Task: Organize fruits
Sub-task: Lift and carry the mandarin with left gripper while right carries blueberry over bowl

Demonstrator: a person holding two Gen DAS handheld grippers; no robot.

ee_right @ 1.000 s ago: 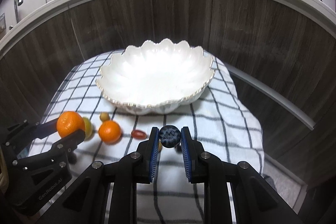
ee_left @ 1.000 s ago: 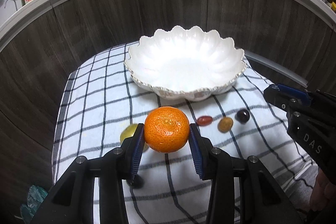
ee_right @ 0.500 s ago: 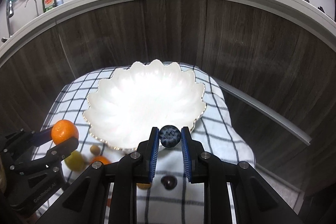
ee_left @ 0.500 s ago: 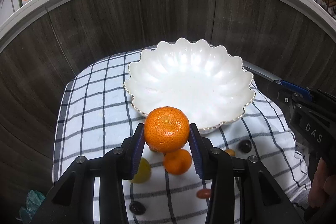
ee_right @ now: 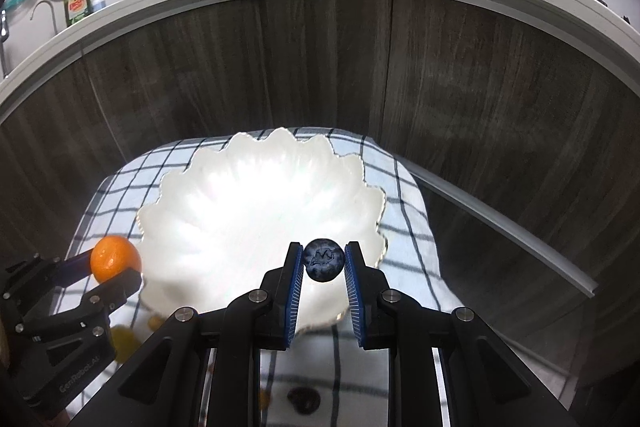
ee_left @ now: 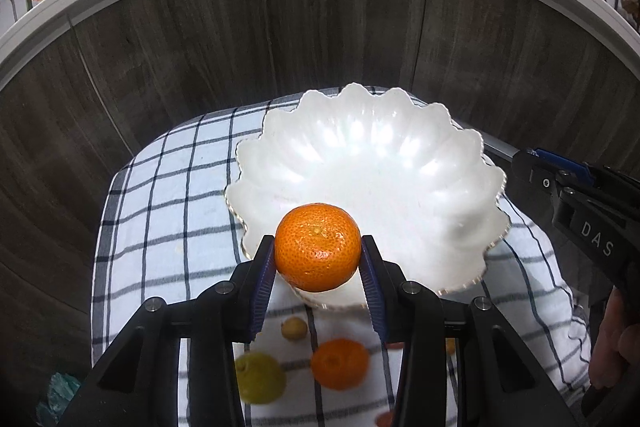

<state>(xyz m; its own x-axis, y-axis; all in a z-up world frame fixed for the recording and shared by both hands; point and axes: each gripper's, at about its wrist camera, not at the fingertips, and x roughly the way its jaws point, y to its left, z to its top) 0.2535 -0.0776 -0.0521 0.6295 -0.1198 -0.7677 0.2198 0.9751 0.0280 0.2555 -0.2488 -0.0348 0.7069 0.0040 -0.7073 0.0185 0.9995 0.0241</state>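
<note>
The mandarin (ee_left: 317,247), stem dimple facing the camera, sat clamped in the left gripper (ee_left: 318,267) above the near rim of the scalloped white bowl (ee_left: 372,163). The right gripper (ee_right: 323,265) pinched a blueberry (ee_right: 324,259), crown toward the lens, over the bowl's edge. A second earlier both hung short of the bowl, above loose fruit. Checked cloth (ee_left: 168,227) lay beneath, dark wood cabinets (ee_left: 340,27) behind.

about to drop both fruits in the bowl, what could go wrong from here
1. The mandarin in the left gripper sits over the white bowl's near rim; released now, it may bounce out onto the checked cloth.
2. The blueberry in the right gripper is small and round; it could roll.
</note>
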